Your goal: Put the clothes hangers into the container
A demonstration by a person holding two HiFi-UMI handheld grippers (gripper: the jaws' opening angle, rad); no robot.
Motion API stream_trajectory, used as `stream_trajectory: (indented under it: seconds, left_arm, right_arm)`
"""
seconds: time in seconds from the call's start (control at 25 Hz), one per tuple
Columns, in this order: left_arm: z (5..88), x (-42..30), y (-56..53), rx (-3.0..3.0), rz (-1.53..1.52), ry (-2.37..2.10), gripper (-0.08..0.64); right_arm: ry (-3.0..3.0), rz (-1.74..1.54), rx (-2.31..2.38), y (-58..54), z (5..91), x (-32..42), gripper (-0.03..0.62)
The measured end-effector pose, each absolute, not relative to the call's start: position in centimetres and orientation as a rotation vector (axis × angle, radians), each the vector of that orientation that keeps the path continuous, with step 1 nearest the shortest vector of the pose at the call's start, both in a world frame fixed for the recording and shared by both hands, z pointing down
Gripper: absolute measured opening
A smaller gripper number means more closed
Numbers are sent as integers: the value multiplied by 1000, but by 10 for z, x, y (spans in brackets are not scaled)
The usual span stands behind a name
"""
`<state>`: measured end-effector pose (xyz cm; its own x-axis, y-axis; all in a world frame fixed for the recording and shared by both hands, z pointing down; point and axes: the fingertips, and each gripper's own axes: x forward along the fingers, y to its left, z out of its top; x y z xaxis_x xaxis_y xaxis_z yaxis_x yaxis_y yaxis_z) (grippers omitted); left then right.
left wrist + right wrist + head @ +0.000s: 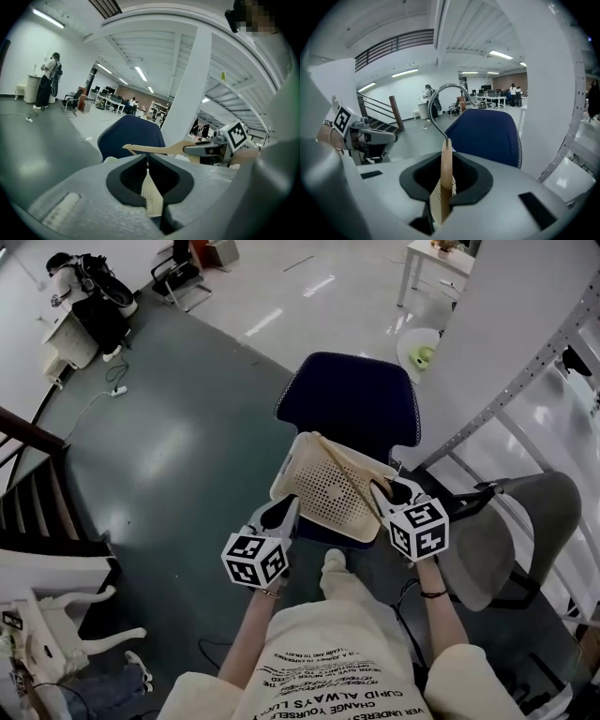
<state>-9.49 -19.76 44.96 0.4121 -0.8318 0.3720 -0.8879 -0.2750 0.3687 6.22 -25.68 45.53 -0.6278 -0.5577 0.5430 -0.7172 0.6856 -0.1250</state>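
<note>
One blue chair (pixel 347 395) stands just beyond the tilted beige basket (pixel 323 493), whose near wall is pinched in the shut left gripper (pixel 283 512); hold that steady while the right gripper (pixel 389 491), clamped on the wooden hanger (pixel 347 460) lying across the opening just ahead of it, lowers the hanger flat inside before releasing.
</note>
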Motion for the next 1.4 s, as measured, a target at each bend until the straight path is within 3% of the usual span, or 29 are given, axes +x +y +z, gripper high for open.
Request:
stream_trajectory:
  seconds: [0.6, 1.4]
  left_arm:
    - [557, -84, -243, 1929, 198, -1380, 28]
    - [630, -91, -259, 1870, 211, -1339, 28]
  right_arm:
    - [-2263, 96, 682, -297, 555, 29, 54]
    - [-2085, -437, 608, -302, 640, -10, 55]
